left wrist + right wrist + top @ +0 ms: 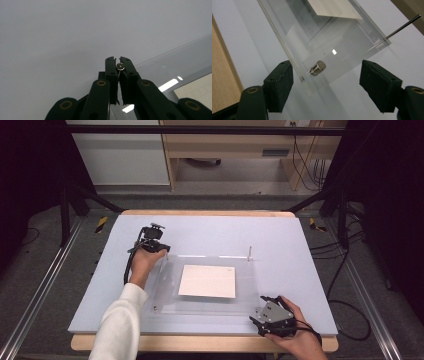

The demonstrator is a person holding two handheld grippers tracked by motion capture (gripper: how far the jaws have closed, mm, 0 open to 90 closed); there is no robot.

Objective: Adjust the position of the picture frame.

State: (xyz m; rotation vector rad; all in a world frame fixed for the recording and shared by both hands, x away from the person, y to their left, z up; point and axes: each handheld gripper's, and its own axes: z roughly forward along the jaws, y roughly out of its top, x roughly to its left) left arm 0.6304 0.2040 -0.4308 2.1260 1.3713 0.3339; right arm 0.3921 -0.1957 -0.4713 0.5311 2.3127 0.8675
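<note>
High view: a pale lilac tabletop (210,227) on a wooden board, grey floor and black frame rails around it. The left gripper (152,240) stands at the far-left corner of a clear acrylic plate (200,305); the right gripper (267,316) sits at its near-right corner.

Left gripper view: jaws clamped on a thin metal pin (120,66) — bare tabletop beyond.

Right gripper view: jaws wide apart, a short metal stud (318,68) between them at the plate's corner.
</note>
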